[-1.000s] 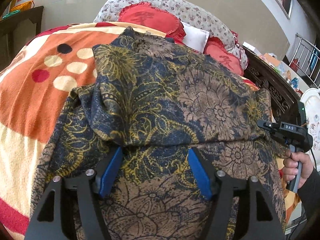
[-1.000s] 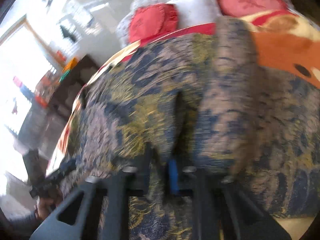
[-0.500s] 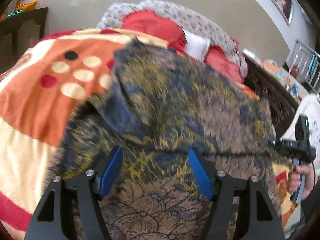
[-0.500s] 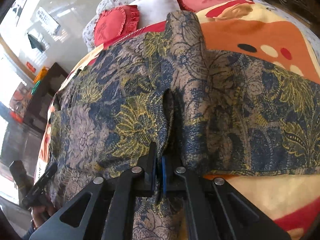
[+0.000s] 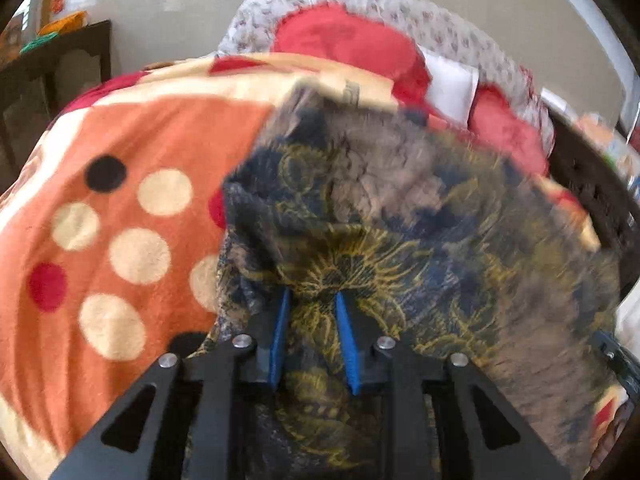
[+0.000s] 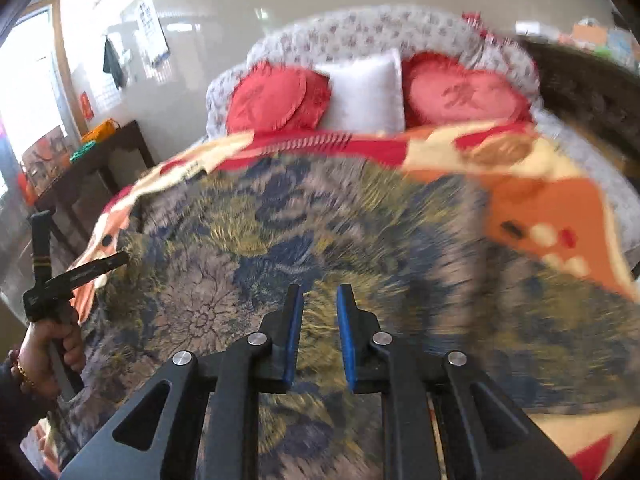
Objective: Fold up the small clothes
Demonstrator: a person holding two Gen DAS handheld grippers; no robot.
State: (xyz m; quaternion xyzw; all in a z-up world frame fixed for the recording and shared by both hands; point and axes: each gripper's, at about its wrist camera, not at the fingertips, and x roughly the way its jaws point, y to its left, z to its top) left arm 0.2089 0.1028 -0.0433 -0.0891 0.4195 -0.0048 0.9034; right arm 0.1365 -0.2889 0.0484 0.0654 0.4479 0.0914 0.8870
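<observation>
Left gripper (image 5: 311, 300) has just been closing on a ridge of the garment (image 5: 400, 248) at frame centre on the bed (image 5: 120, 208). Right gripper (image 6: 318, 300) has just been opening, empty above the cloth, so a thin pinch may slip and undo the fold.

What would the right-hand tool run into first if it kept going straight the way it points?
Most likely the dark floral garment spread over the orange blanket. The right tool points down at that cloth, its jaws slightly parted with nothing between them. Motion blur makes the gap hard to judge.
</observation>
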